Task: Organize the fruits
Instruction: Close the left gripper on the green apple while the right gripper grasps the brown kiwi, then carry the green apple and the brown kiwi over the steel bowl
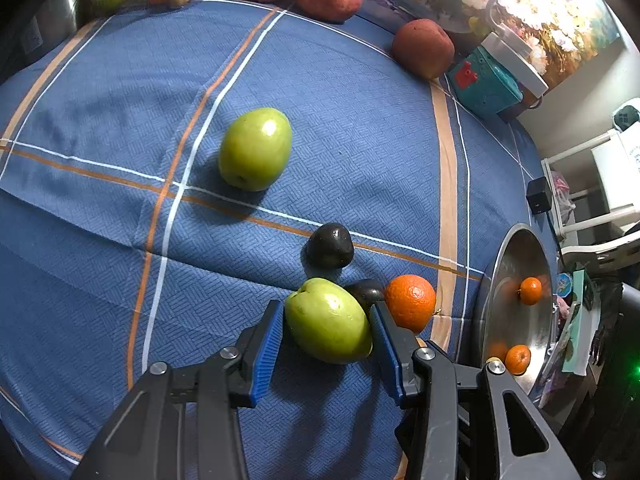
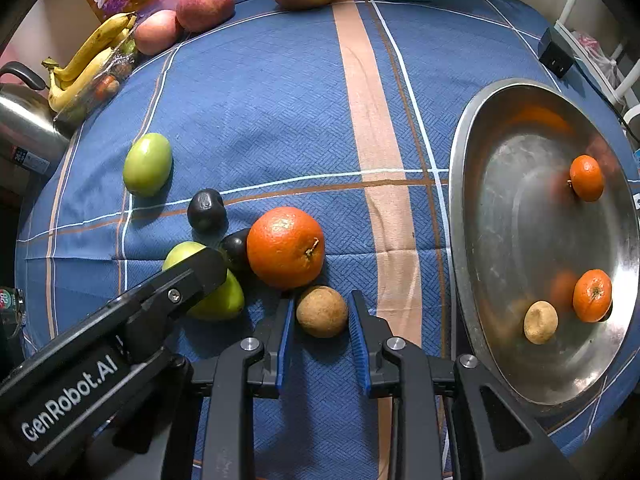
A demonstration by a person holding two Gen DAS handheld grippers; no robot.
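- Left wrist view showed the left gripper with its blue pads closed on a green fruit, which still sat on the blue checked tablecloth toward the near edge of the tabletop.
- A second green fruit lay well apart, nearer the middle of the cloth, and two dark fruits lay just behind the held one, one of them touching it.
- An orange sat just right of the held fruit, against the outside of the gripper's right finger.
- Right wrist view showed the right gripper closed on a small brown fruit, both pads against its sides, the fruit resting on the cloth just in front of the orange.
- At the right edge of the tabletop stood a steel bowl that already held two small oranges and one brown fruit.
- Red apples and bananas lay along the far edge, untouched.
- By my reading, the step in hand was the pick-up: both fruits gripped, neither lifted yet.
- The next move probably called for a straight lift of each fruit, so as not to nudge the orange and dark fruits crowded beside them, and then a carry rightward over the bowl's rim.
- The brown fruit was nearer the bowl, so it would likely go first, which would leave the left arm room to cross.
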